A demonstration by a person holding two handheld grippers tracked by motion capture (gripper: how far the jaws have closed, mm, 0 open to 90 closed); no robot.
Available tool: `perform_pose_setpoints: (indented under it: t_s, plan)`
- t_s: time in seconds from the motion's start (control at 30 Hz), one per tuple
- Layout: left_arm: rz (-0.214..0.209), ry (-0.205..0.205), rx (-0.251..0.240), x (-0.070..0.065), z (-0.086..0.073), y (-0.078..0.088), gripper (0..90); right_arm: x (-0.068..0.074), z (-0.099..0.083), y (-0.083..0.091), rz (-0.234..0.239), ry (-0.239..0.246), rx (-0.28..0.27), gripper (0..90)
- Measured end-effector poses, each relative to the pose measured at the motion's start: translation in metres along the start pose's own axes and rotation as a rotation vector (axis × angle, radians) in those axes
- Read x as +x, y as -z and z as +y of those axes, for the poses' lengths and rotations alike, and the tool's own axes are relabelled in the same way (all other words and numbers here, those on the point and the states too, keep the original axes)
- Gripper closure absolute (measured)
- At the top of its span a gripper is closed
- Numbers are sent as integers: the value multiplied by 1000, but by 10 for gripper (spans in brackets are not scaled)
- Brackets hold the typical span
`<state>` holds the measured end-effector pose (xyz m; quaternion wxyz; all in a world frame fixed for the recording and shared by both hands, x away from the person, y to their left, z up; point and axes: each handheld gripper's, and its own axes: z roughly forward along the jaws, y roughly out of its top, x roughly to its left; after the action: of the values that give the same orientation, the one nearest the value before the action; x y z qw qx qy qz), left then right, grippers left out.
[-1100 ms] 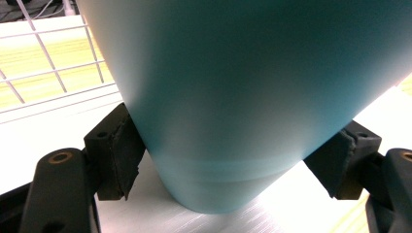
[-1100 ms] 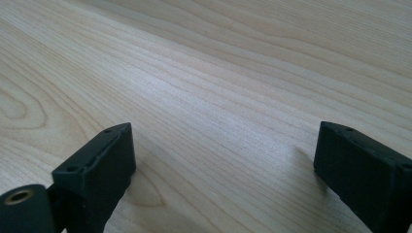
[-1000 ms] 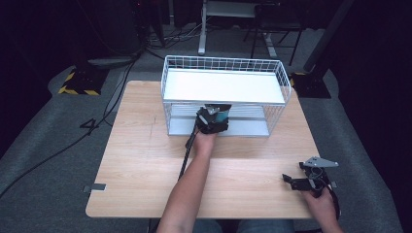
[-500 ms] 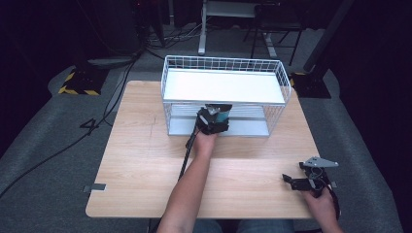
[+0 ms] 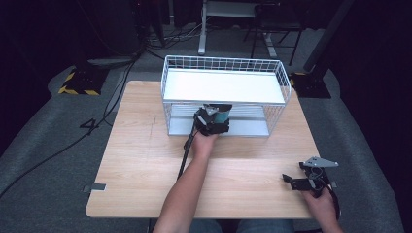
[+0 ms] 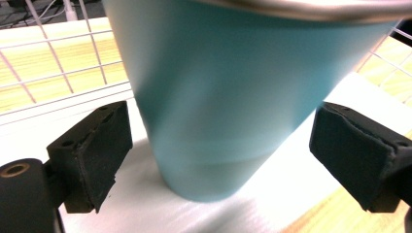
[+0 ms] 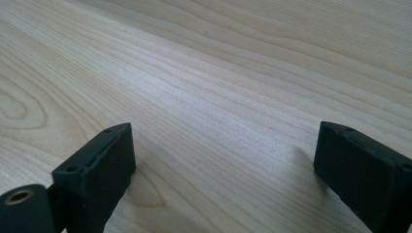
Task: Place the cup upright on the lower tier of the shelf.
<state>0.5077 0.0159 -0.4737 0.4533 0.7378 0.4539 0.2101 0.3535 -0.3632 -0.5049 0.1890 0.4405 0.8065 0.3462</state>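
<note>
A smooth teal tumbler [image 6: 228,97] with a steel rim stands upright, tapering downward, on the lower white shelf of the wire rack [image 5: 286,92]. The left gripper [image 6: 221,160], its jaws just opening, flanks it without contact. The right gripper [image 7: 223,179] gapes empty over the wooden table [image 7: 218,73].

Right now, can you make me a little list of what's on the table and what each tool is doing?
table: light wooden table
rack: white wire rack with two shelves, at the far side of the table
cup: teal cup standing upright on the lower shelf
left tool: left tool at the cup, jaws just opened, pads clear of the cup on both sides
right tool: right tool open with nothing between its jaws, low over bare wood near the table's near right corner
</note>
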Motion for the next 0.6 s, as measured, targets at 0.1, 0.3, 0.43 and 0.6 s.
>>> perform_pose_setpoints:
  t_s: [0.1,0.3,0.43,0.6]
  plan:
    - [36,-8,-8,1,-2,10,87,0,0,0,0,0,0,80]
    - [2,-7,-24,4,-1,29,87,0,0,0,0,0,0,80]
    - [-5,-26,-16,3,0,48,100,0,1,-1,2,4,1,80]
    - [-13,-46,-32,2,-3,68,106,0,1,-1,2,5,1,80]
